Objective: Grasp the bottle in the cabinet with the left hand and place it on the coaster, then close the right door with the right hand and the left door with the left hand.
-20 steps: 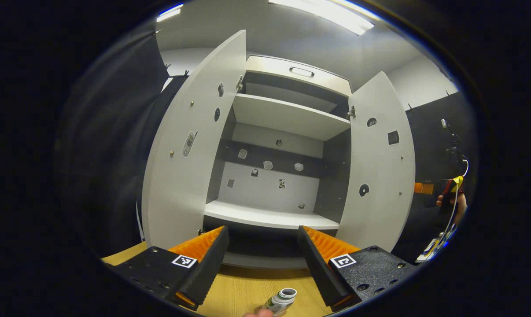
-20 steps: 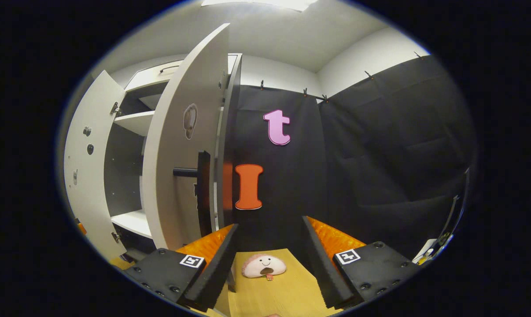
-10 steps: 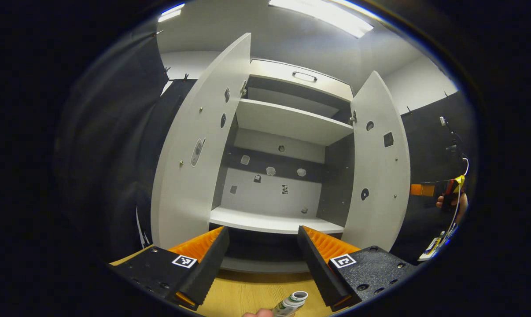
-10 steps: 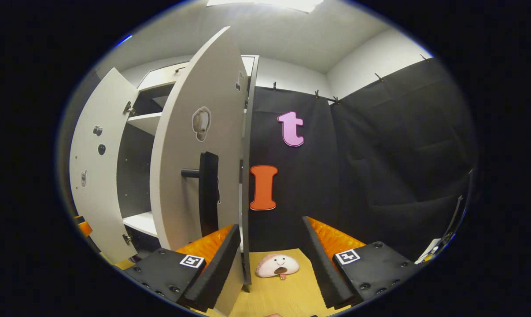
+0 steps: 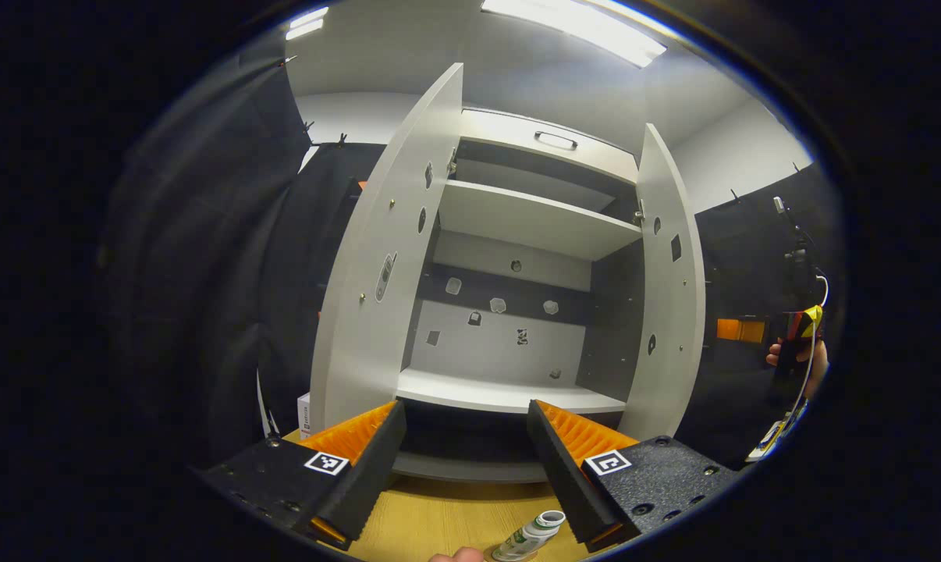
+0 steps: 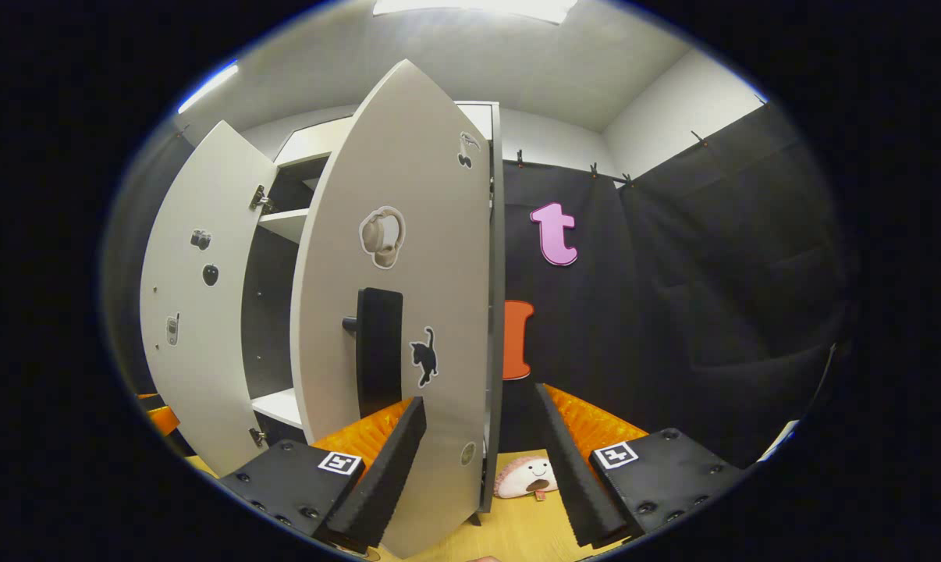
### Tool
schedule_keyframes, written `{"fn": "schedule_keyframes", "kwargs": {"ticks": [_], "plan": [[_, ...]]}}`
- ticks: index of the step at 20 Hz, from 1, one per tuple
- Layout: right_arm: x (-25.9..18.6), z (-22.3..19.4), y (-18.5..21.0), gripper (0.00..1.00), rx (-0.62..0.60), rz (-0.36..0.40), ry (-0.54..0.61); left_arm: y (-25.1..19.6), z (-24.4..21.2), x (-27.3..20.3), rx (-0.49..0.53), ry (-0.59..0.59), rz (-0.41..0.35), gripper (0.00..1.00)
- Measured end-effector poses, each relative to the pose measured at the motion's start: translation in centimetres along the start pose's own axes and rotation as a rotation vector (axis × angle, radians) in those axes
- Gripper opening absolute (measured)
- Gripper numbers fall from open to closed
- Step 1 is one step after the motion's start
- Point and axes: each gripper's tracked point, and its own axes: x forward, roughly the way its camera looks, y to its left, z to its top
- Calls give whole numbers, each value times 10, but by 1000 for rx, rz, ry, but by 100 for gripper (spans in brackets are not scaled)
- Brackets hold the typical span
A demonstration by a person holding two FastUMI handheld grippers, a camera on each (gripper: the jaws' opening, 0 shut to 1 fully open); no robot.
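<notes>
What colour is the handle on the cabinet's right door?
Black. The handle stands out against the pale grey right door, clearest in the right gripper view.

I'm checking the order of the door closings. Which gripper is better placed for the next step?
Right. The right gripper is open with the right door edge between its fingers, partly swung. The left gripper faces the cabinet middle, away from the left door.

Left gripper view faces open cabinet (image 5: 517, 312) front; right gripper view near right door (image 6: 392, 312), sharing cabinet.
</notes>
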Motion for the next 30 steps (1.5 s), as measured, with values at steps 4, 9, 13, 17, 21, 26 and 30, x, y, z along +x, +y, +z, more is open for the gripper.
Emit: {"fn": "schedule_keyframes", "kwargs": {"ticks": [4, 9, 13, 17, 21, 26, 30], "plan": [[11, -9, 34, 86, 70, 83, 40, 9, -2, -6, -14, 8, 19, 95], [17, -12, 63, 94, 116, 149, 73, 23, -4, -17, -17, 23, 51, 95], [22, -12, 78, 94, 101, 180, 76, 35, -4, -23, -9, 26, 83, 95], [37, -14, 93, 94, 112, 201, 87, 44, -3, -26, -20, 25, 102, 95], [54, -14, 107, 94, 93, 208, 89, 52, -1, -27, -17, 14, 116, 95], [70, -20, 116, 94, 88, 217, 110, 59, -1, -25, -17, 11, 123, 95], [78, -23, 123, 94, 91, 221, 134, 68, 5, -28, -24, -1, 141, 95]]}}
